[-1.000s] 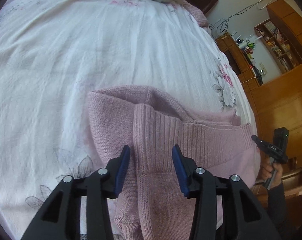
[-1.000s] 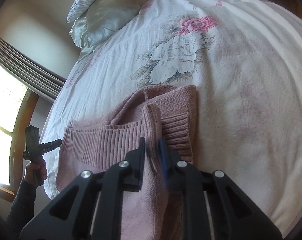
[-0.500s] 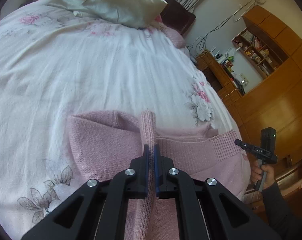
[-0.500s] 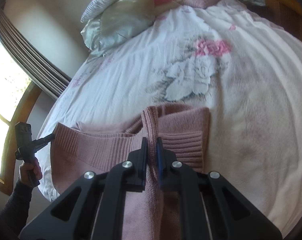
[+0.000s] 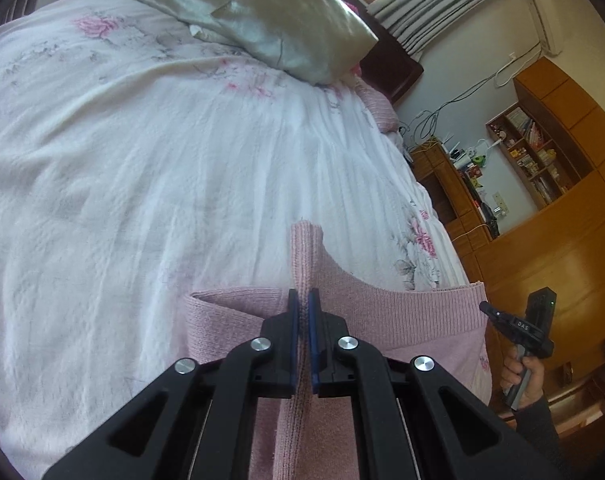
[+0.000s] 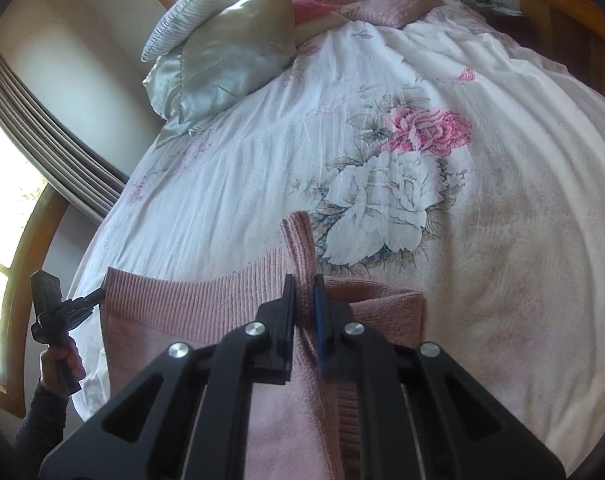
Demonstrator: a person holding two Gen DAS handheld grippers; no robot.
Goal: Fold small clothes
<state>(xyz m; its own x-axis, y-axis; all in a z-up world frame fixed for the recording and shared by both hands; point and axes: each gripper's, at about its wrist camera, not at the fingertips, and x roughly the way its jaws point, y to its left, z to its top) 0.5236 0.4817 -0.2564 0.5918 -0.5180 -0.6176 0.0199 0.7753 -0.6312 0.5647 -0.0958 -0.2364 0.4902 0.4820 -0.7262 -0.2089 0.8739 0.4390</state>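
A pink knit sweater [image 5: 402,320] lies at the near edge of a white floral bedspread [image 5: 142,184]. My left gripper [image 5: 302,308] is shut on a pinched ridge of its ribbed edge, which stands up between the blue pads. In the right wrist view the same sweater [image 6: 190,308] spreads to the left, and my right gripper [image 6: 303,300] is shut on another raised fold of the ribbed hem. Each view shows the other gripper held in a hand: the right gripper [image 5: 518,328] off the sweater's right corner, the left gripper [image 6: 58,308] off its left corner.
Silvery pillows [image 5: 270,20] lie at the head of the bed. Wooden shelves and cabinets [image 5: 550,168] stand beyond the bed's right side. A curtained window [image 6: 18,168] is on the left. The bedspread [image 6: 502,240] stretches wide beyond the sweater.
My left gripper went from open to shut on the sweater's edge. Both grippers have lifted, pulling the pinched folds up and showing more of the bed and room.
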